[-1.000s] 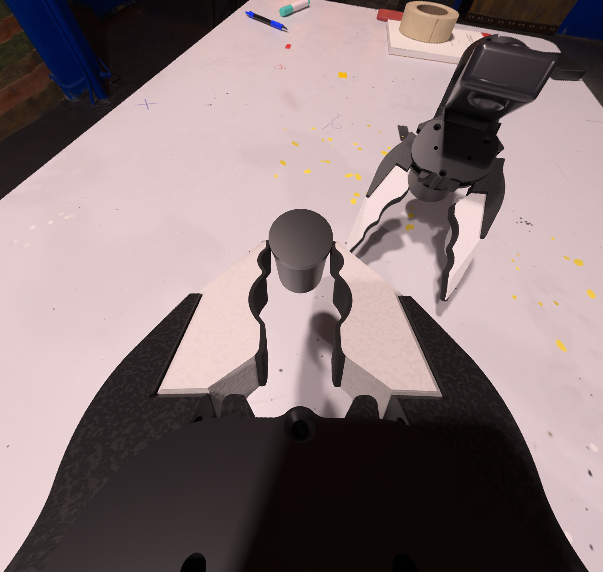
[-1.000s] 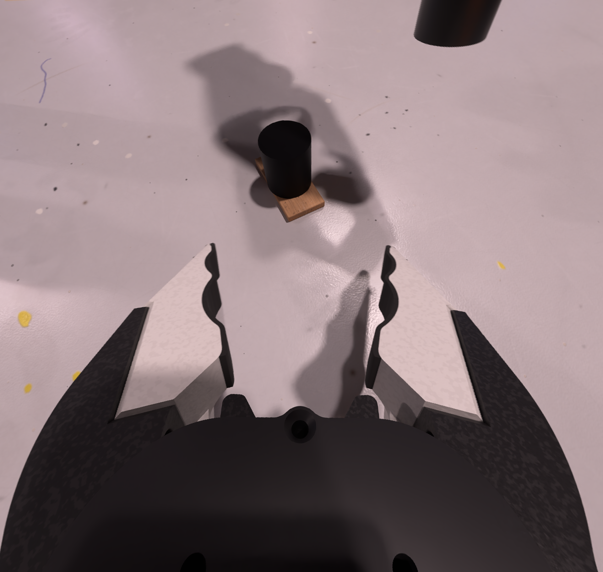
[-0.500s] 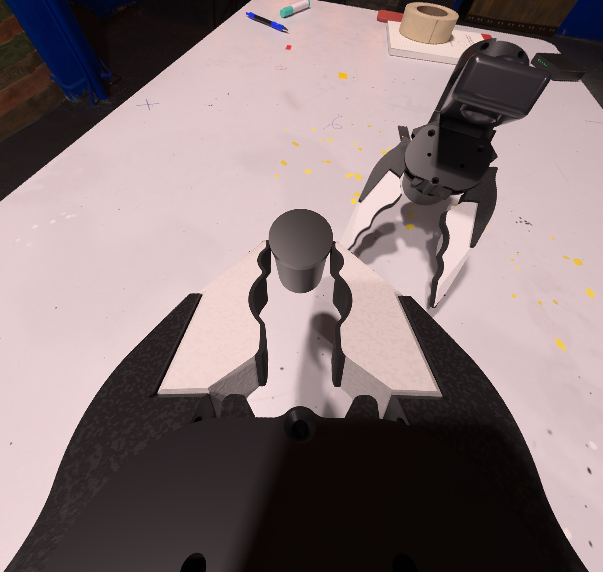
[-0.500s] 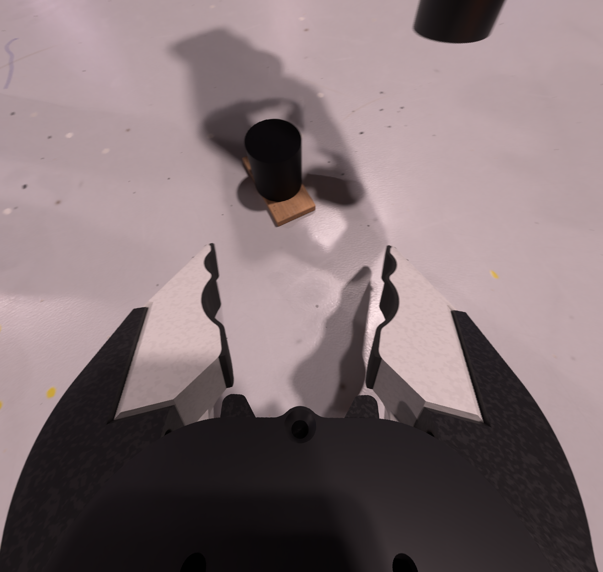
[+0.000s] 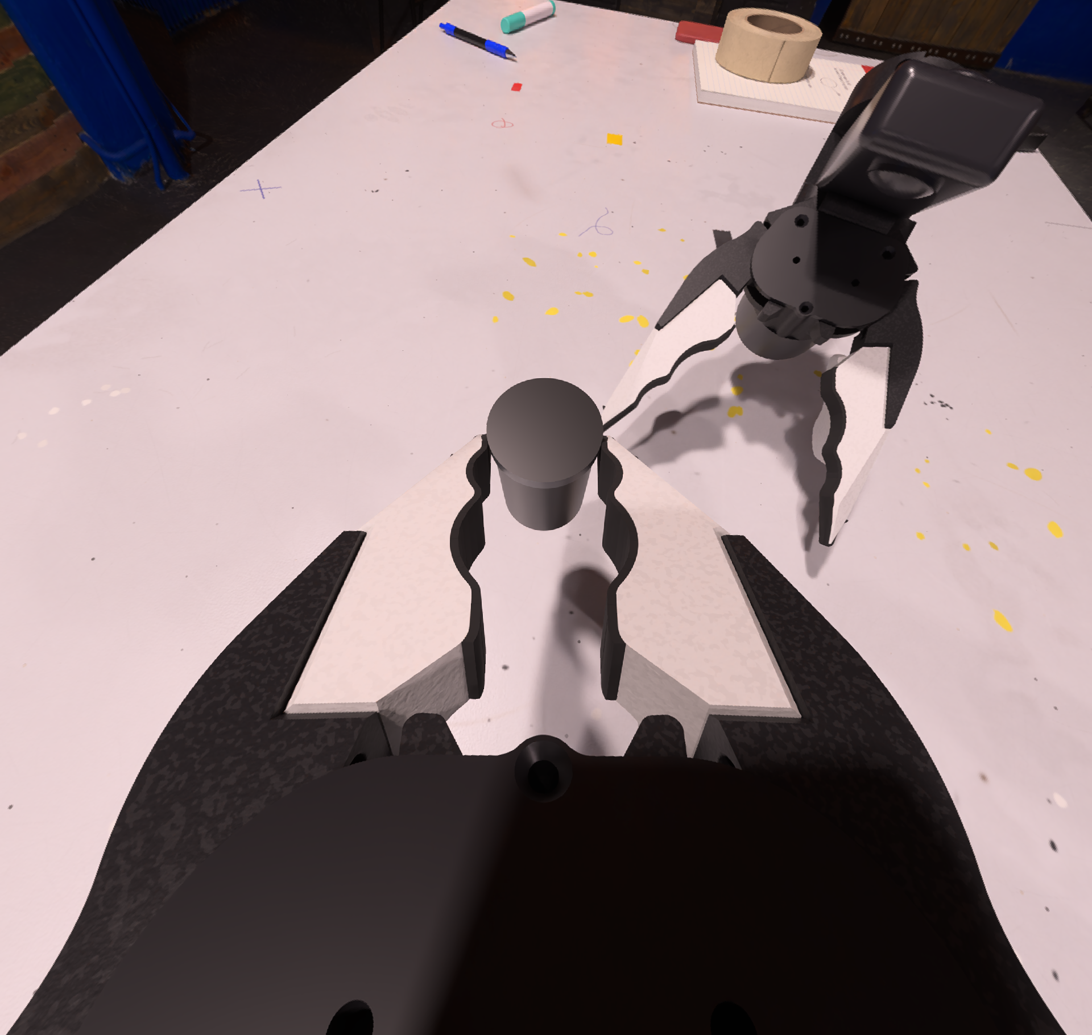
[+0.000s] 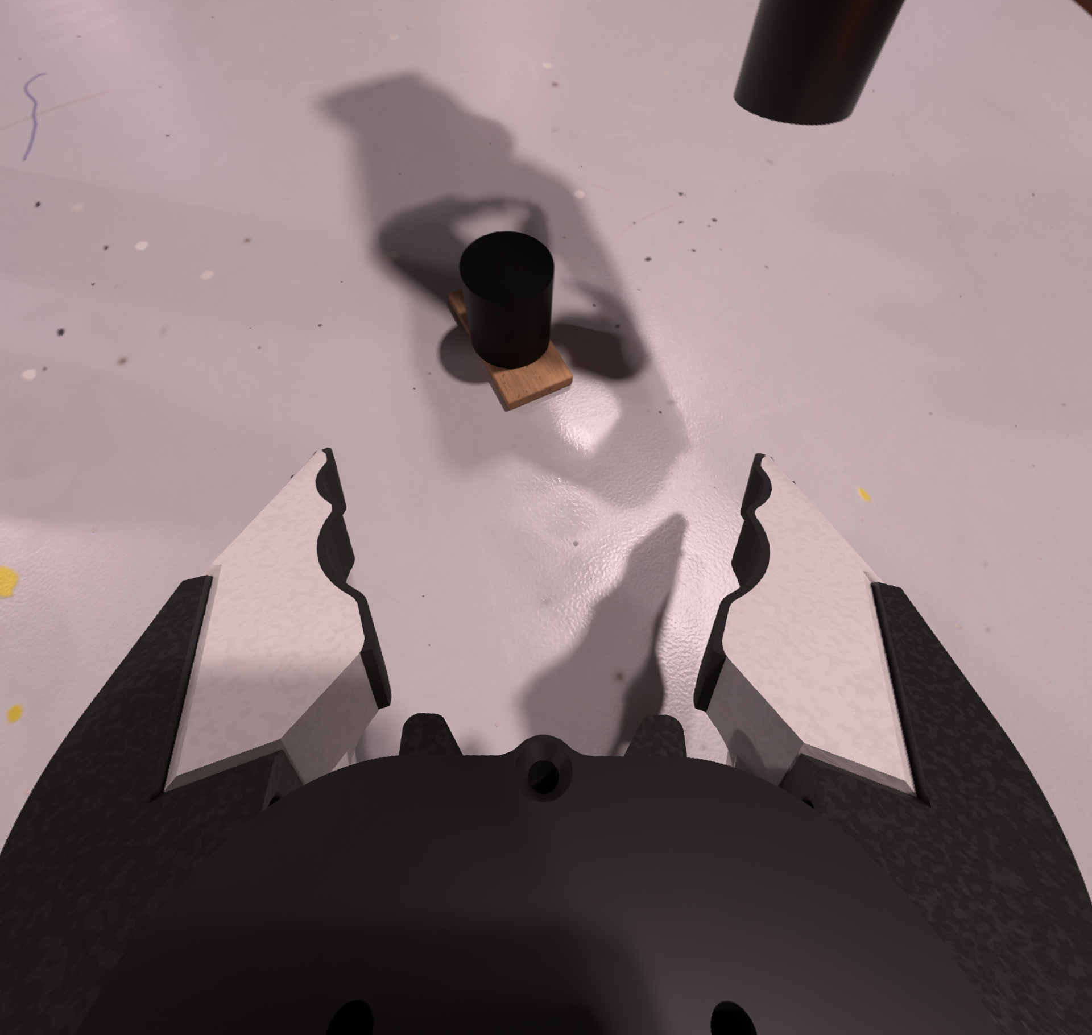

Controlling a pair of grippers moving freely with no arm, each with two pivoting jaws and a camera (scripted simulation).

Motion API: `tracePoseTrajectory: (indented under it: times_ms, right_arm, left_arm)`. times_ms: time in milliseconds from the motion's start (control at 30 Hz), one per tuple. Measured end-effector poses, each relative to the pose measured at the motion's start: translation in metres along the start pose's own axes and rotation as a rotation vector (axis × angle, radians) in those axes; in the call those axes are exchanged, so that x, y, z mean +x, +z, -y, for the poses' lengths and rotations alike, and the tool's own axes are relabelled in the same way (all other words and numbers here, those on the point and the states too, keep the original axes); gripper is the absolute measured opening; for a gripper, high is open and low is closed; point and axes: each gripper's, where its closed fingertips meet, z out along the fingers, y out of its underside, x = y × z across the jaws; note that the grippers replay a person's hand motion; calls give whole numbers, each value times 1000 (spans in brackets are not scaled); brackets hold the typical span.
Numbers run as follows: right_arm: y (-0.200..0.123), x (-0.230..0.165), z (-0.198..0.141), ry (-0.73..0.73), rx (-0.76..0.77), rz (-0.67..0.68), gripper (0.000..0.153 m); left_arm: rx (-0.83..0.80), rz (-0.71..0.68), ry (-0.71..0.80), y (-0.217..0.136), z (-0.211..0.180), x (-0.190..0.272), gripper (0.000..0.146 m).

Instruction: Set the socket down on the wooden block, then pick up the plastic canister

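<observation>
My left gripper (image 5: 543,445) is shut on the dark grey plastic canister (image 5: 543,457) and holds it upright above the white table (image 5: 354,327). The canister also shows in the right wrist view (image 6: 821,32) at the top right, off the table. The black socket (image 6: 506,309) stands upright on the small wooden block (image 6: 532,383). My right gripper (image 6: 543,454) is open and empty, above the table and short of the socket. In the left wrist view the right gripper (image 5: 718,475) points down, to the right of the canister.
At the table's far end lie a tape roll (image 5: 768,43) on a white notepad (image 5: 762,94), a blue pen (image 5: 475,40), a teal-capped marker (image 5: 527,16) and a red object (image 5: 697,32). The table's left edge (image 5: 177,221) drops to a dark floor.
My right gripper's jaws have opened wider and it has shifted slightly over the socket. My left gripper still holds the canister in the same place.
</observation>
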Motion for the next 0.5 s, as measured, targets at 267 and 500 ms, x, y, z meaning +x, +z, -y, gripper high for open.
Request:
tracePoseTrajectory:
  times_ms: [267,500]
  right_arm:
    - [1,-7,-12,-17,-104,2,136]
    - [-5,-16,-15,-17,-154,47,136]
  left_arm:
    - [1,2,-1,-1,0,0,36]
    - [0,1,0,-1,0,0,36]
